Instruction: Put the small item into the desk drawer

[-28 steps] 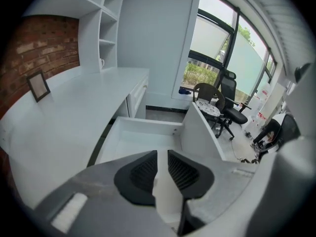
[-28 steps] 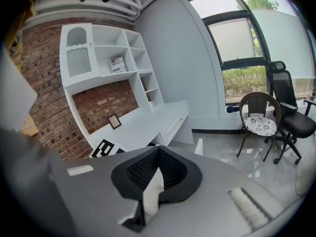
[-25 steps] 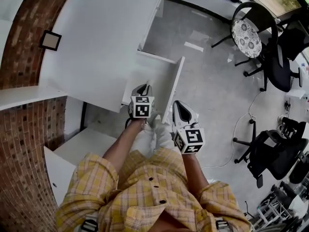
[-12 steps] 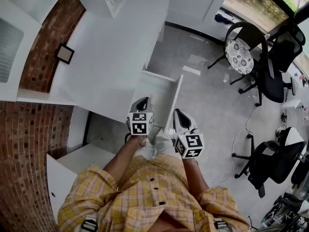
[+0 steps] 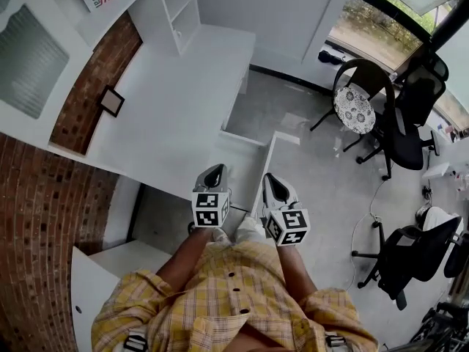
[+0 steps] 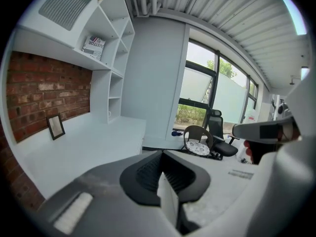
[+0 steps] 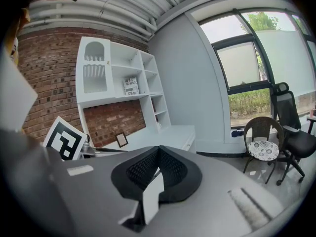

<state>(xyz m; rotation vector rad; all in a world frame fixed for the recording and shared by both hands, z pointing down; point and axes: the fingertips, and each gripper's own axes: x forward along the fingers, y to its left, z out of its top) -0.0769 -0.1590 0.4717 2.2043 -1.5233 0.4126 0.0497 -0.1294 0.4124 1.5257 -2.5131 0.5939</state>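
White desk [image 5: 168, 101] against a brick wall [image 5: 44, 196]; its drawer [image 5: 245, 163] stands open. Left gripper [image 5: 217, 170] and right gripper [image 5: 270, 180] are held by the drawer's near end, fingers together and empty. The small item shows in no view and is presumably already deposited. The drawer is not yet closed.

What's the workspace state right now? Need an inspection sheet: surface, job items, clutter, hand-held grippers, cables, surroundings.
Surface: white desk, top mostly bare.
Job's things: drawer pulled open; small item not seen, and the drawer's near end is hidden behind the grippers.
Clutter: picture frame standing against the brick wall; nothing else seen on the desk.
Grippers: left hand-held gripper and right hand-held gripper both shut, nothing between the jaws, over the drawer's near end in the head view.
Cables: one thin cable on the floor, right of the drawer.
Surroundings: shelf unit at the desk's far end; wicker chair; office chairs.
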